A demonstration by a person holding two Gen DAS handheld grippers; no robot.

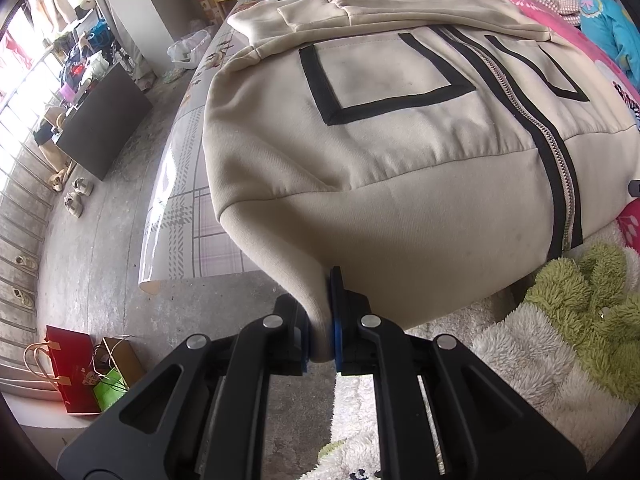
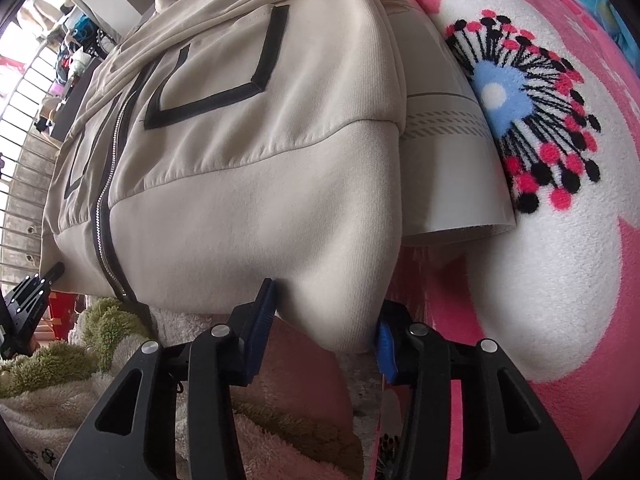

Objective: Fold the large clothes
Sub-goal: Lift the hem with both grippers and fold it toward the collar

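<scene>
A cream zip-up jacket point(image 1: 400, 140) with black trim lies front up on a table with a plaid plastic cover point(image 1: 180, 208), sleeves folded across its chest. My left gripper point(image 1: 320, 320) is shut on the hem's left corner, which hangs over the near table edge. In the right wrist view the jacket point(image 2: 240, 160) has its right hem corner drooping between the blue pads of my right gripper point(image 2: 326, 320). These jaws stand apart around the fold and the cloth is not visibly squeezed.
A pink flowered blanket point(image 2: 560, 240) lies right of the table cover point(image 2: 448, 160). A green and white fluffy blanket point(image 1: 580, 312) is bunched below the hem. Paper bags point(image 1: 68, 372) and shoes point(image 1: 76, 196) sit on the concrete floor at left, by a railing.
</scene>
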